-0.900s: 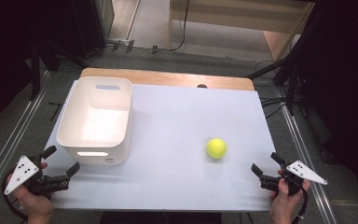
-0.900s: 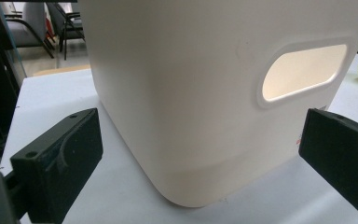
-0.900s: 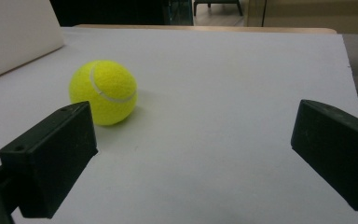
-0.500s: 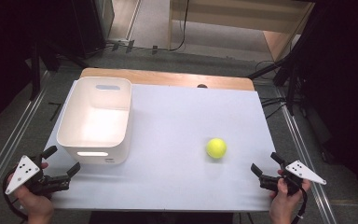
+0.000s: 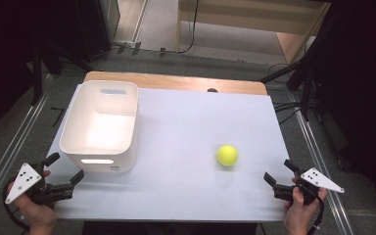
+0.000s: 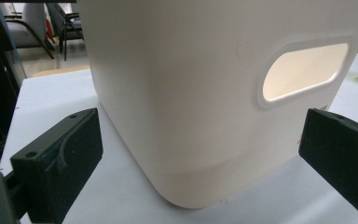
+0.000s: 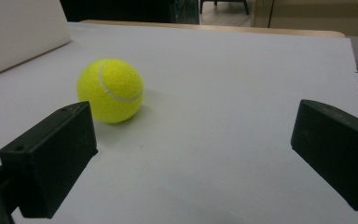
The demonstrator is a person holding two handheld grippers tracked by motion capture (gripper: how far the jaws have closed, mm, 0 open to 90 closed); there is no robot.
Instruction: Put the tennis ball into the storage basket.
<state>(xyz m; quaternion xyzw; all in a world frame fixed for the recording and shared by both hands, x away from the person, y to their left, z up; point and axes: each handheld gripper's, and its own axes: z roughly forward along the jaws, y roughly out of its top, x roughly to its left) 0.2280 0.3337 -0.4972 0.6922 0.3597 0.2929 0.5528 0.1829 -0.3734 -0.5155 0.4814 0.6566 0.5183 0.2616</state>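
Resting unmoved at the tabletop's [image 5: 176, 147] near corners, left gripper [image 5: 63, 174] and right gripper [image 5: 280, 177] stay wide open, empty; tennis ball [image 5: 227, 155] and white bin [image 5: 100, 127] untouched, nothing begun.

Table [image 5: 176, 147] at the centre of the high view, topped with a white sheet, bare wood showing as a strip along its upper edge. White tub [image 5: 100, 127] standing on the sheet in the left half of the frame, open side up, with an oval handle slot in its near wall and another in its far wall. Yellow tennis ball [image 5: 227, 155] lying on the sheet right of centre, well apart from the tub. Small dark round spot on the wood strip at upper centre.
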